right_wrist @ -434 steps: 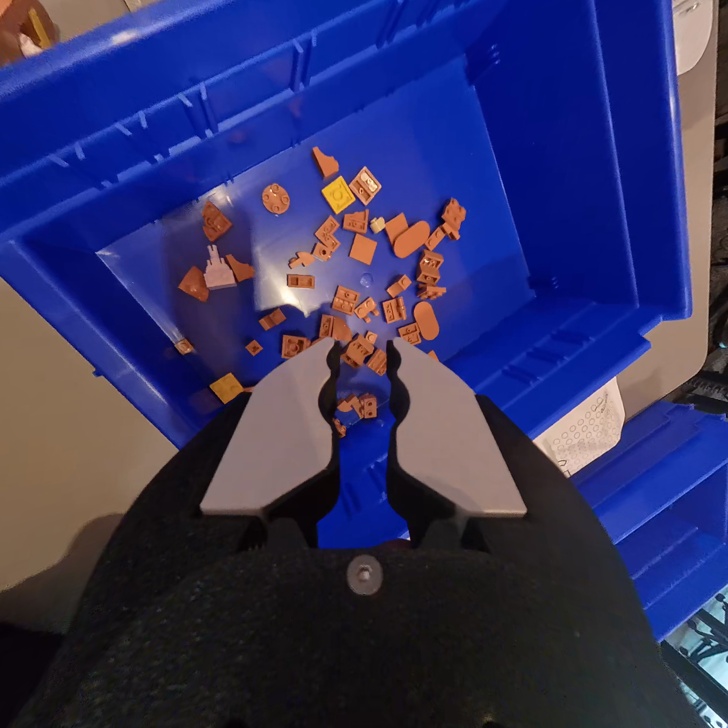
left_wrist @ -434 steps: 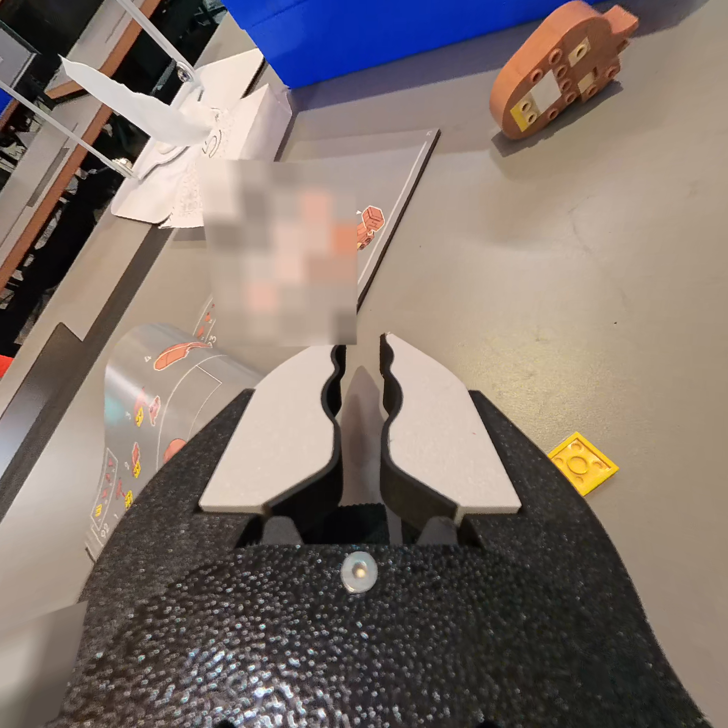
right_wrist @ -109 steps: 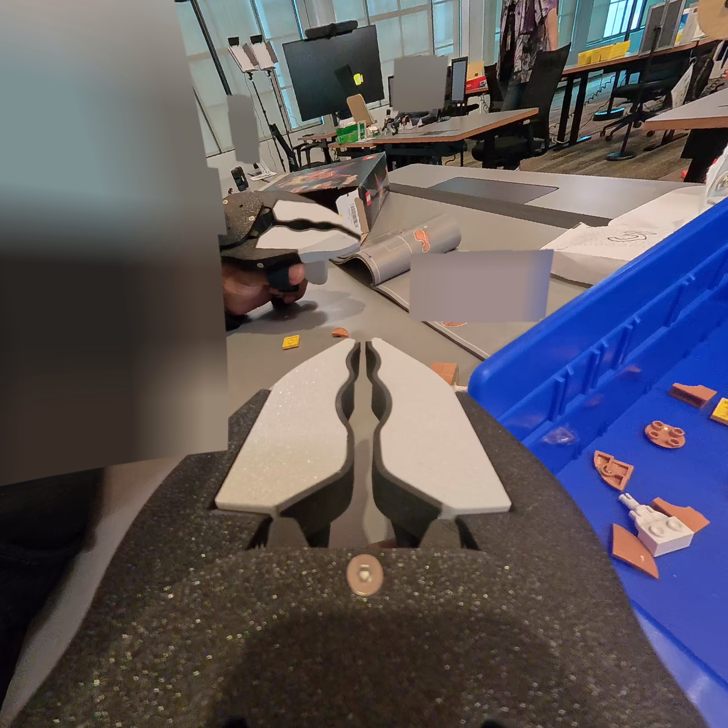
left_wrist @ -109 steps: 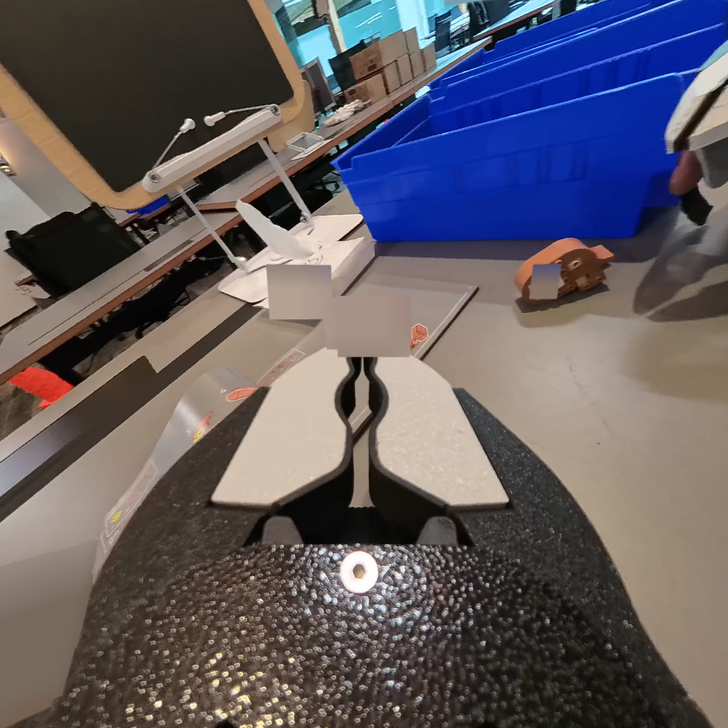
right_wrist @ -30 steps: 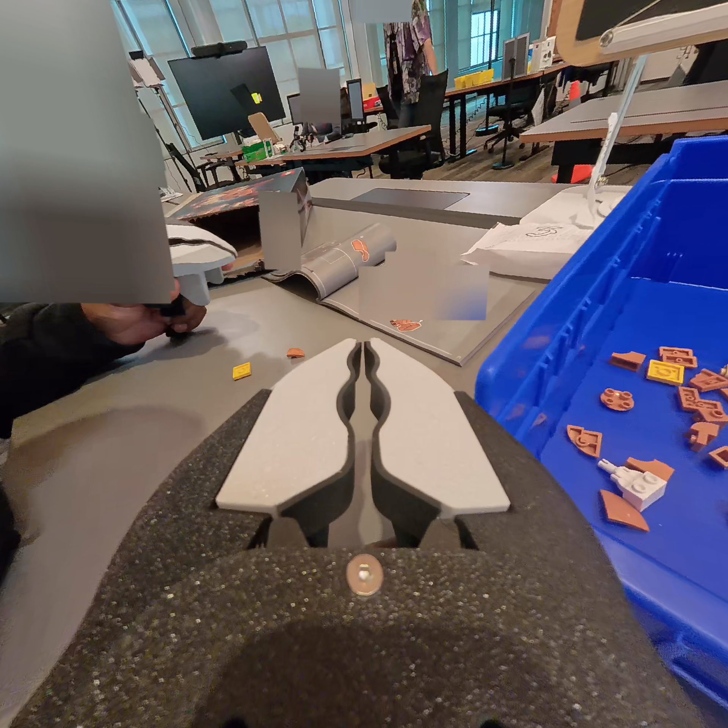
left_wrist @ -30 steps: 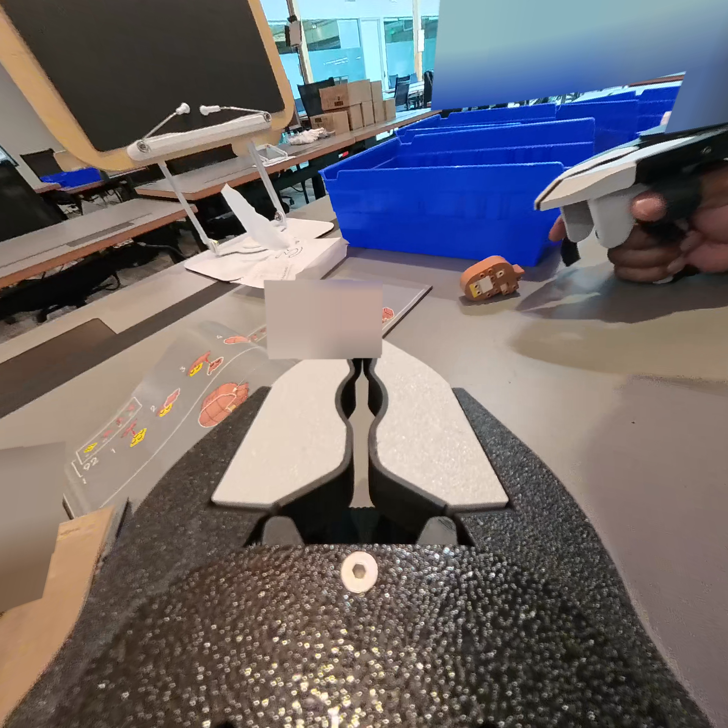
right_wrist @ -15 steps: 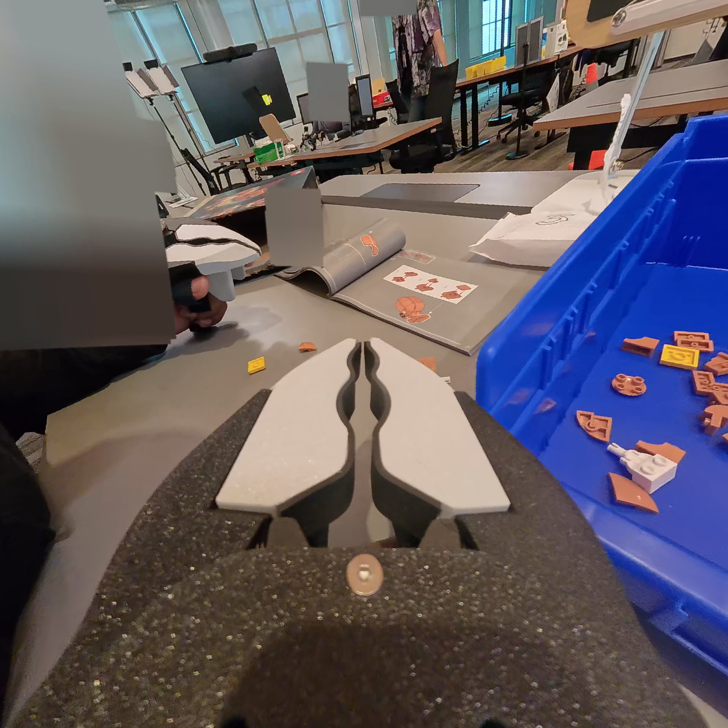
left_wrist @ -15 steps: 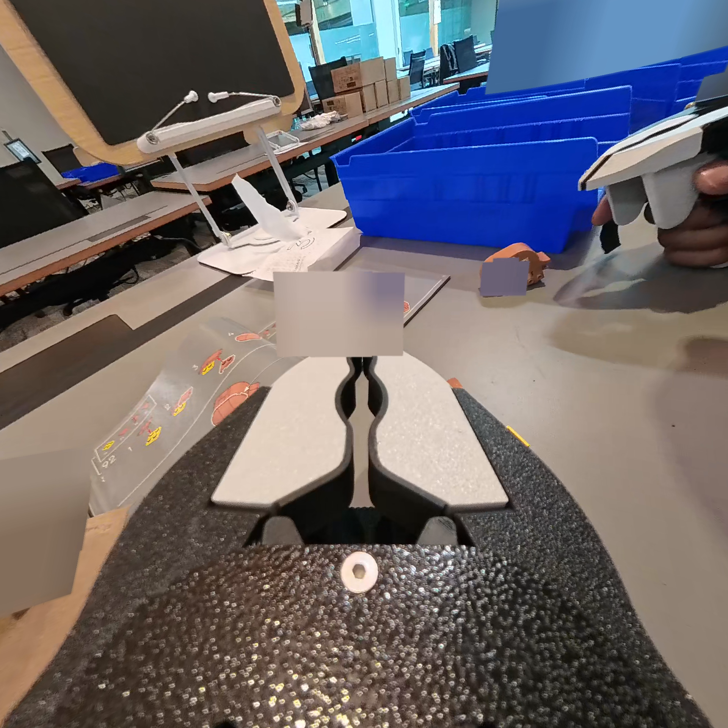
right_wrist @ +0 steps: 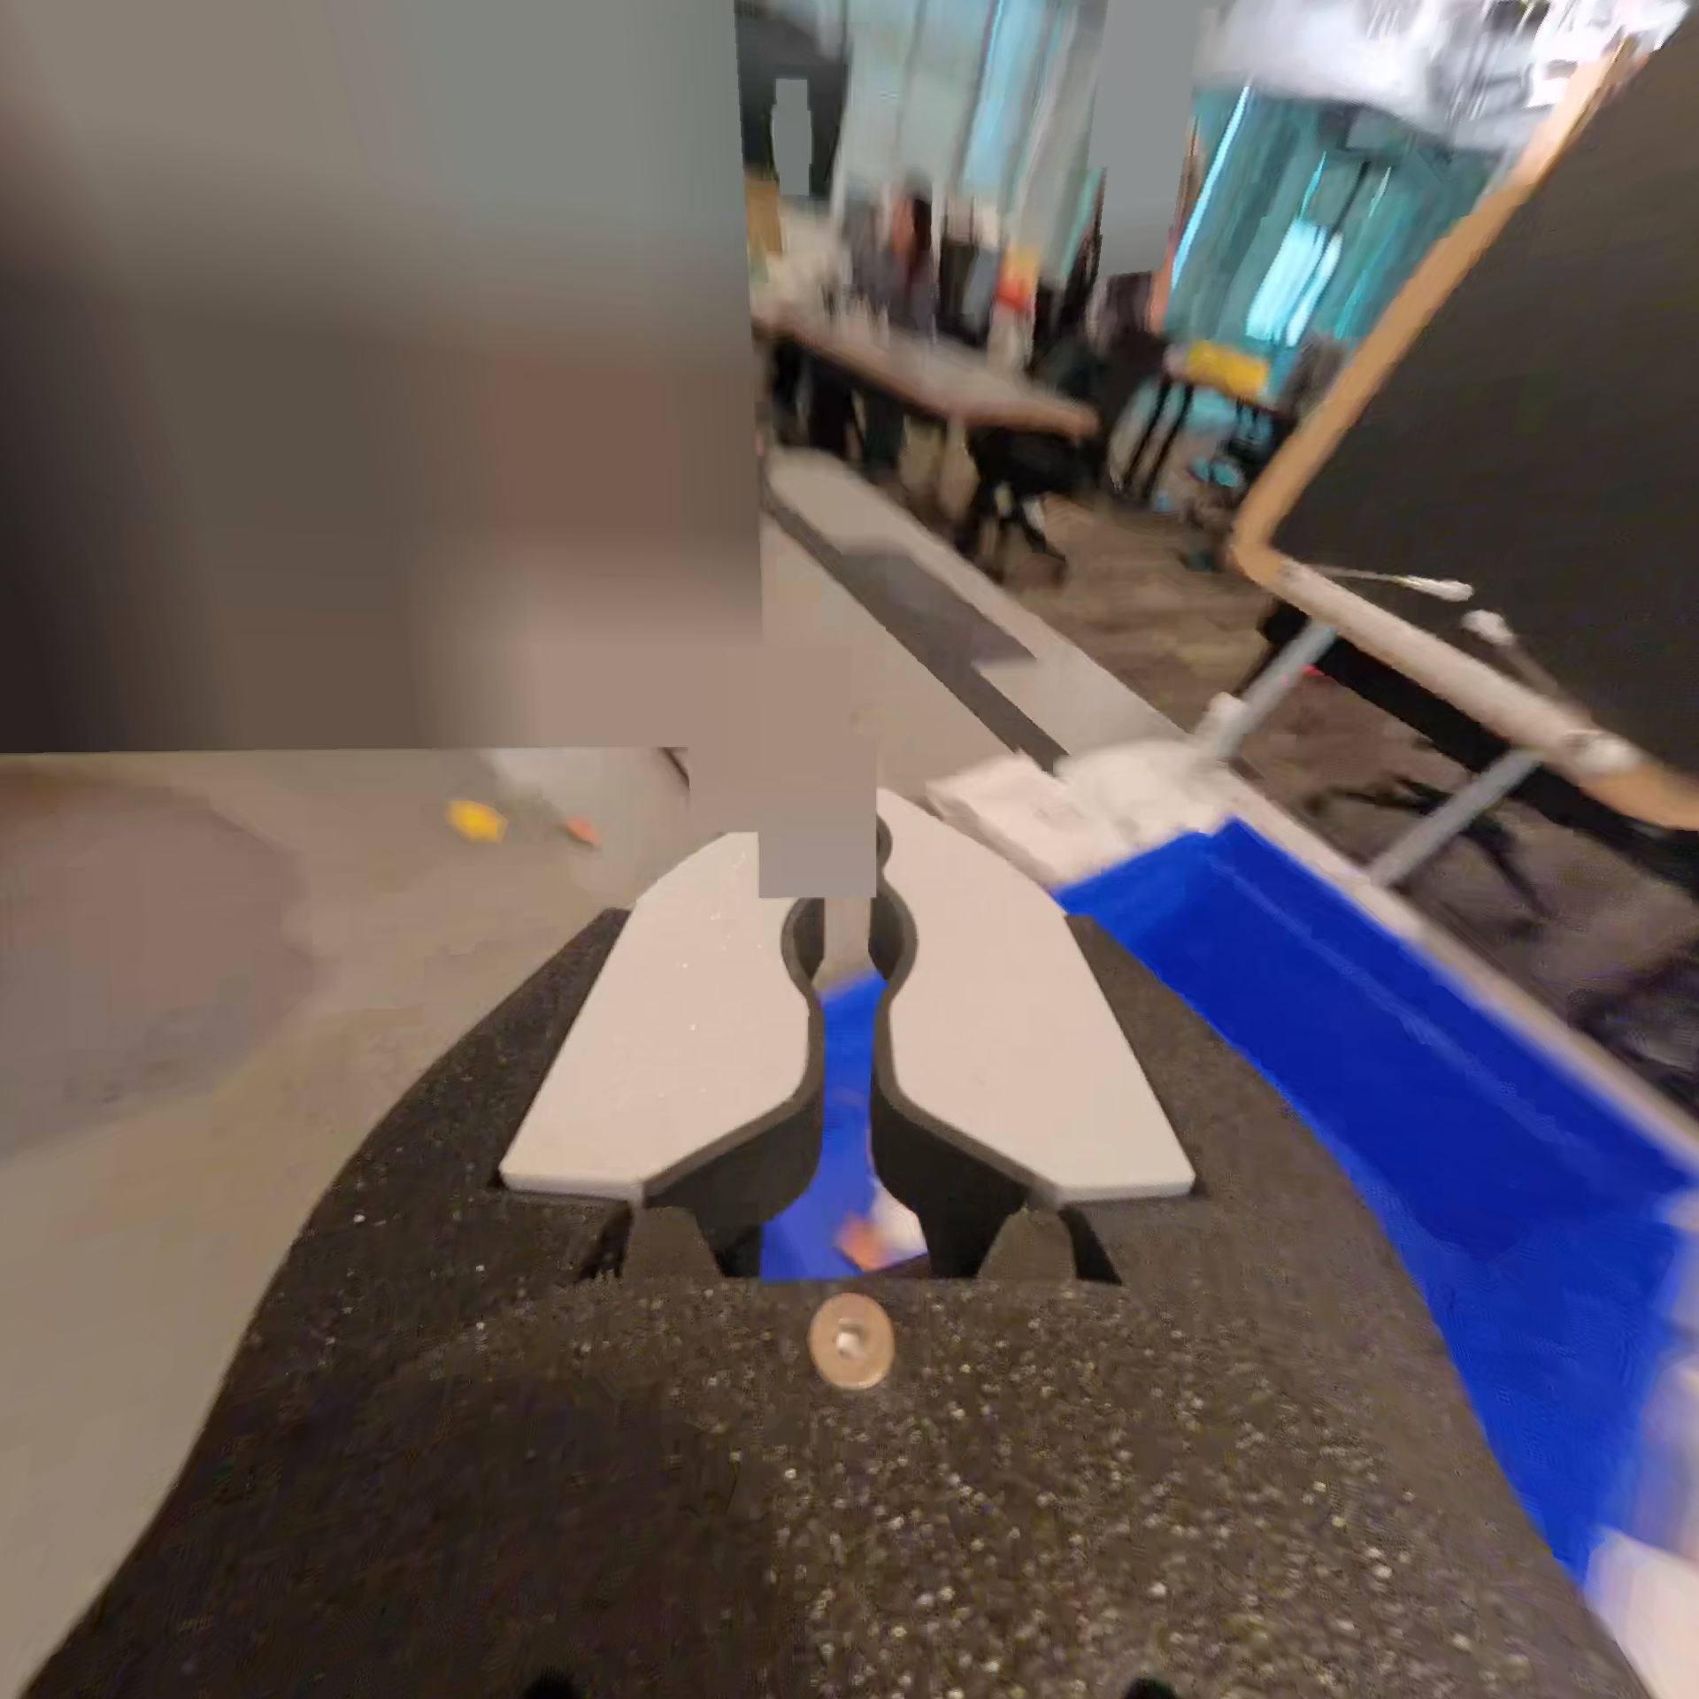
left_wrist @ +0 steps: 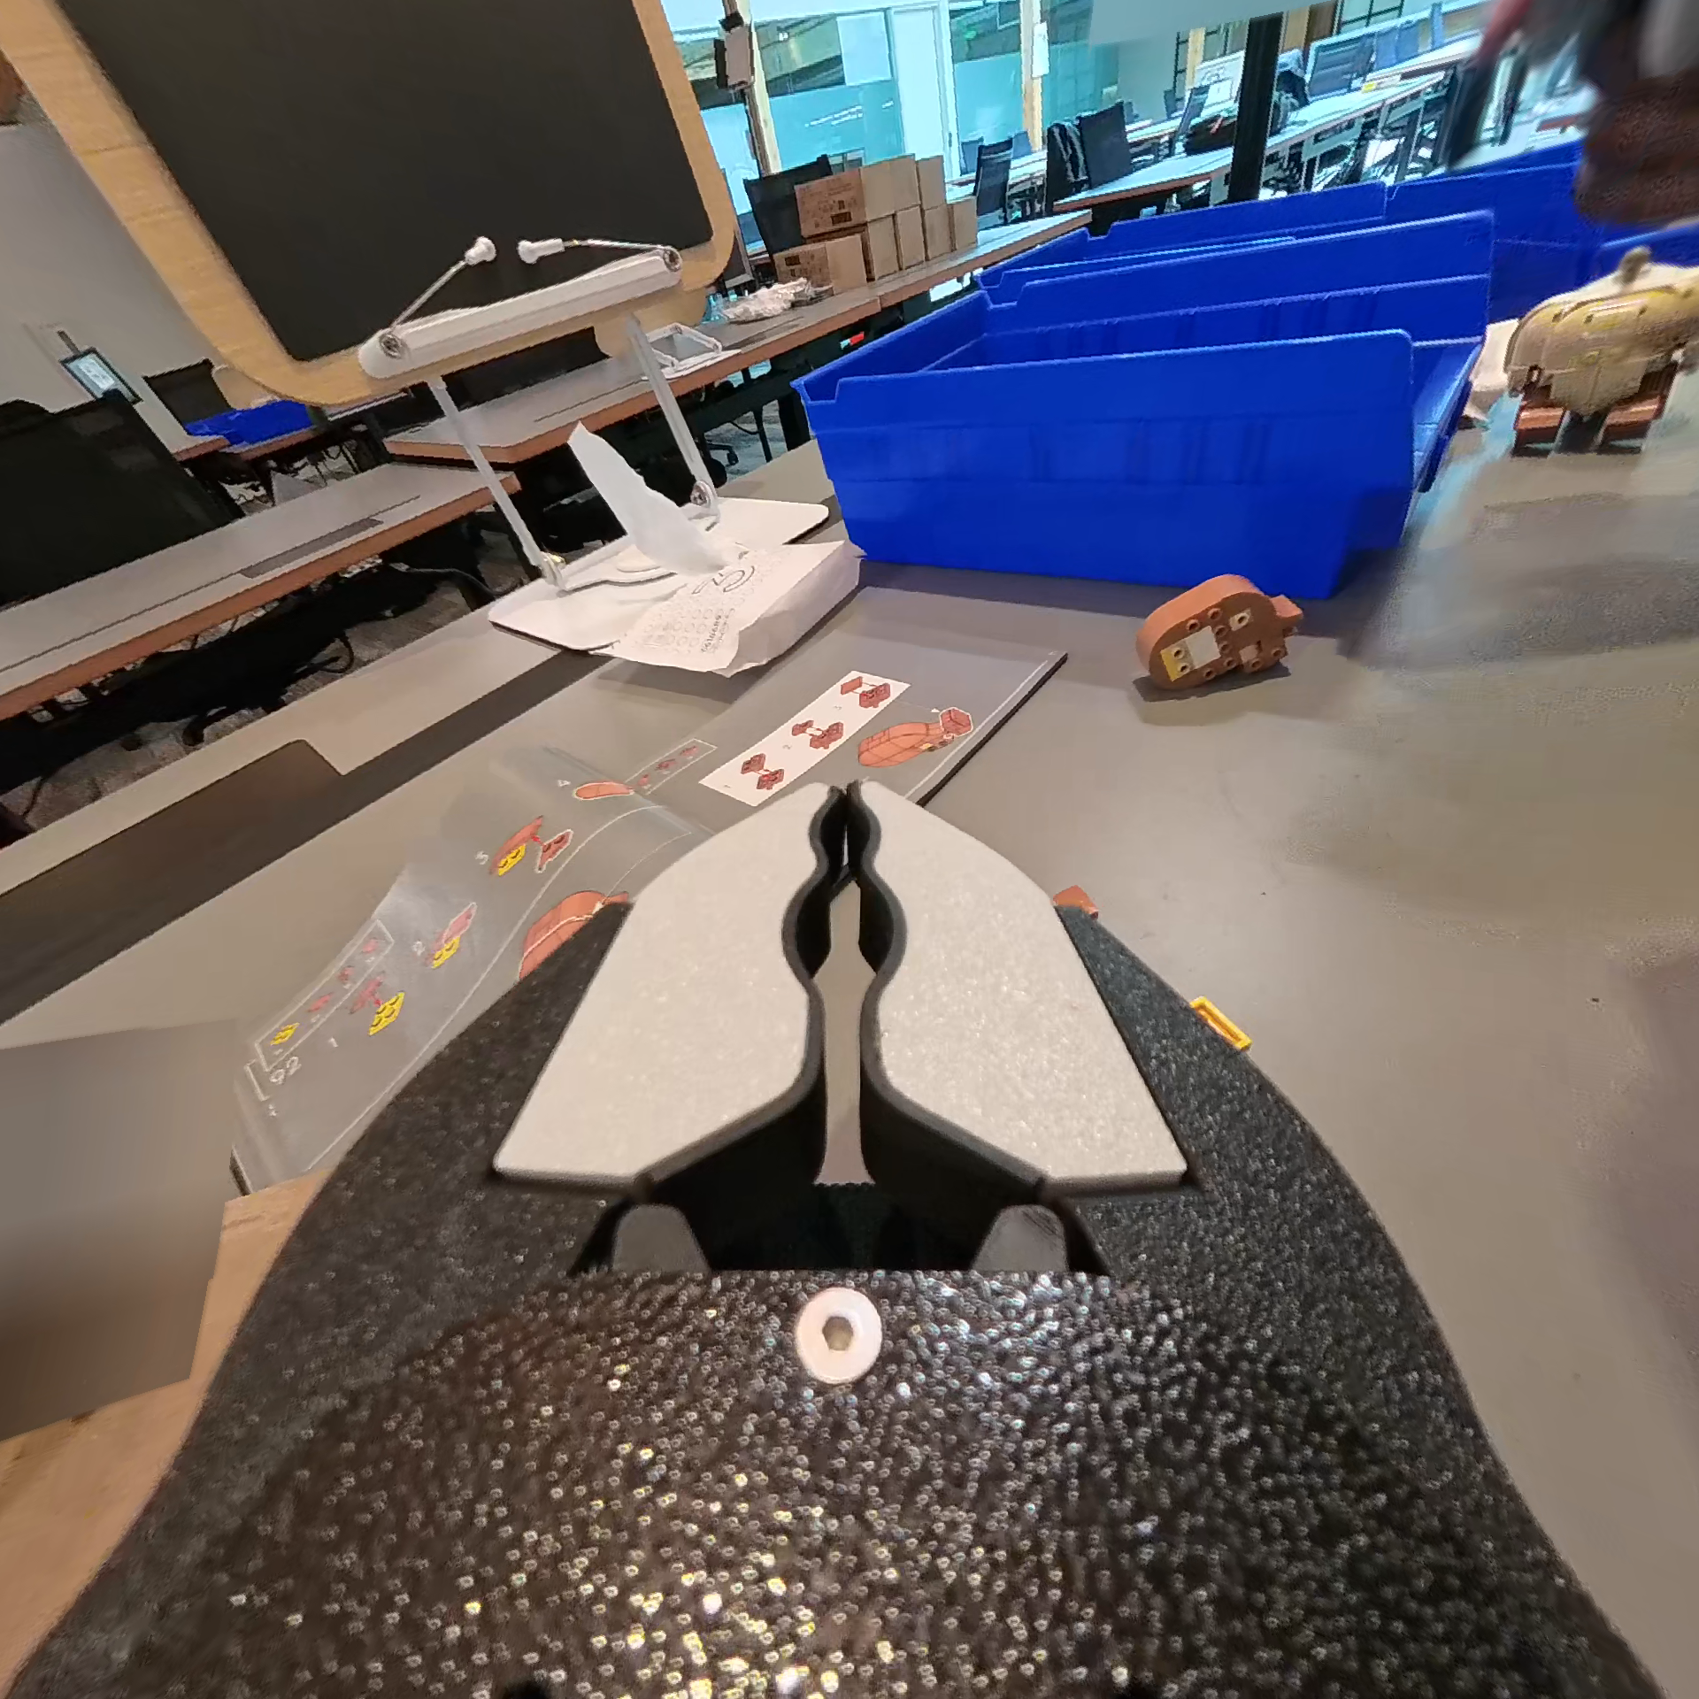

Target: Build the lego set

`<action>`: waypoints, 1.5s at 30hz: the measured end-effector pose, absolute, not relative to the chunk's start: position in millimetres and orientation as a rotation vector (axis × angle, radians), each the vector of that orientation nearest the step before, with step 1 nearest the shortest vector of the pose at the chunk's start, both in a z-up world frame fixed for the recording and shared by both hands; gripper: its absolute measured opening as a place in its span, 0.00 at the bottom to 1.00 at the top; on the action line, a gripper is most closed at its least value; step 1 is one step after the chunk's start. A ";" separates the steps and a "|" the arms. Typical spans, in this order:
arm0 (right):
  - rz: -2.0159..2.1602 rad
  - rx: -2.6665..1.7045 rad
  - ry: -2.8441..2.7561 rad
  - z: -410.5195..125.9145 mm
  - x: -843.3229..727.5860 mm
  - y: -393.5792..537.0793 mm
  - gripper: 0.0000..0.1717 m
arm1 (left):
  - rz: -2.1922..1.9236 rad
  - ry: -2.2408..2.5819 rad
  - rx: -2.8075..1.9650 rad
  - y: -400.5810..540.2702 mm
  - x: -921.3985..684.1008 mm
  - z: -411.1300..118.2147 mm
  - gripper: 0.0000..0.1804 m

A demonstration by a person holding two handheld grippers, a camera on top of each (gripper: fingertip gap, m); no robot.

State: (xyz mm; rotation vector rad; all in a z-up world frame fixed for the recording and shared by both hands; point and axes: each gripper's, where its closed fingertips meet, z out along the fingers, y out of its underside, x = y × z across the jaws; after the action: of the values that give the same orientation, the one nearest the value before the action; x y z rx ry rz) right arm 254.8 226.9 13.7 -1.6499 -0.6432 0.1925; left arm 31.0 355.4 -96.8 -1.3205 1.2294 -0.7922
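Note:
My left gripper (left_wrist: 846,792) is shut with nothing between its pads, low over the grey table (left_wrist: 1287,873). Its tips point over an open instruction booklet (left_wrist: 809,735). A small brown piece (left_wrist: 1076,899) and a yellow plate (left_wrist: 1218,1022) lie just right of its fingers. A brown brick assembly (left_wrist: 1214,630) lies farther off by the blue bin (left_wrist: 1149,460). My right gripper (right_wrist: 838,910) hangs over the near corner of a blue bin (right_wrist: 1379,1011). The right wrist view is blurred and a patch hides its fingertips. I see nothing between the parts of its fingers that show.
A white paper bag (left_wrist: 699,598) and a board on a metal stand (left_wrist: 515,294) sit behind the booklet. A tan and brown brick model (left_wrist: 1600,359) stands at the far right. The yellow plate (right_wrist: 476,820) and brown piece (right_wrist: 581,830) also show in the right wrist view. The gap from one gripper's tips to the other's is roughly 30 cm. The brown brick assembly (left_wrist: 1214,630) is about equally far from each gripper, around 20 cm.
The right gripper has swung fast to the right and over the blue bin's corner, blurring its view. It has left the spot it held in the left wrist view. The left gripper stays shut.

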 end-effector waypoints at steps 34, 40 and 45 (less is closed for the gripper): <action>-0.034 -2.615 -1.655 -181.1 388.7 334.5 0.10 | -0.786 1.232 -1.337 358.2 21.5 -98.4 0.00; -0.040 -2.526 -1.566 -167.1 383.9 343.4 0.10 | -0.795 1.214 -1.354 360.6 18.4 -97.9 0.00; -0.059 -2.410 -1.414 -126.3 371.0 347.1 0.10 | -0.790 1.209 -1.391 362.7 14.7 -100.1 0.00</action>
State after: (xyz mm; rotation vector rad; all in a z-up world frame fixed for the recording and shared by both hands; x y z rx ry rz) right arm 371.0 347.1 -126.3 -2.4099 -1.4144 -0.0589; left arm 14.7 362.7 -100.1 -1.3911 1.2091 -0.7904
